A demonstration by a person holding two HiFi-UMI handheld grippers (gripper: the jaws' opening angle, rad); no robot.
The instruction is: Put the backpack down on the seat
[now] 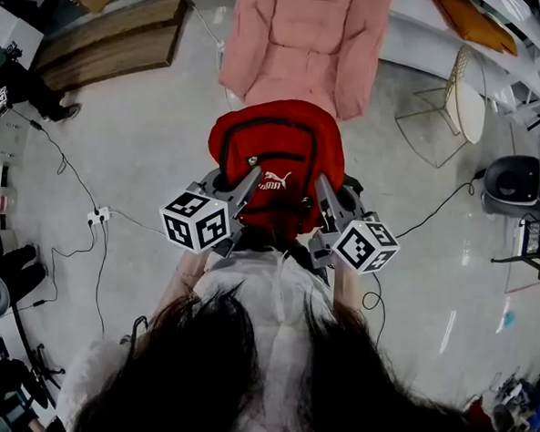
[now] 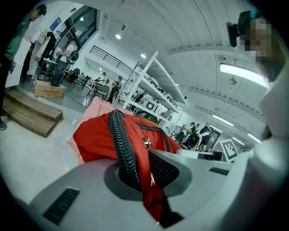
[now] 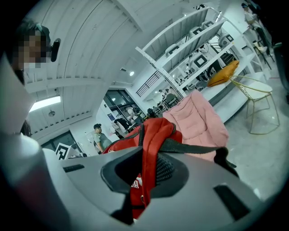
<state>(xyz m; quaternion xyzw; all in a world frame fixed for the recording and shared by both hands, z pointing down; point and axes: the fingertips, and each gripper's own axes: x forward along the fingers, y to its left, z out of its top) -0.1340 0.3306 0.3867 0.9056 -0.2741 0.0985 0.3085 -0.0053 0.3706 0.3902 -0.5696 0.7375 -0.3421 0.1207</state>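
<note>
A red backpack (image 1: 276, 152) with black trim hangs in the air just in front of a pink padded seat (image 1: 304, 39). My left gripper (image 1: 252, 175) is shut on its left shoulder strap (image 2: 128, 155), which runs between the jaws. On the other side my right gripper (image 1: 321, 184) is shut on the right red strap (image 3: 149, 167). The same backpack (image 2: 101, 135) fills the middle of the left gripper view, with the pink seat (image 3: 203, 124) behind it in the right gripper view. The bag's lower part is hidden under the grippers.
A wooden step platform (image 1: 107, 41) lies at the far left. A wire-frame side table (image 1: 454, 108) stands right of the seat, a small black appliance (image 1: 511, 180) beyond it. Cables and a power strip (image 1: 98, 216) cross the floor. White shelving (image 2: 149, 97) and several people (image 2: 194, 133) stand further back.
</note>
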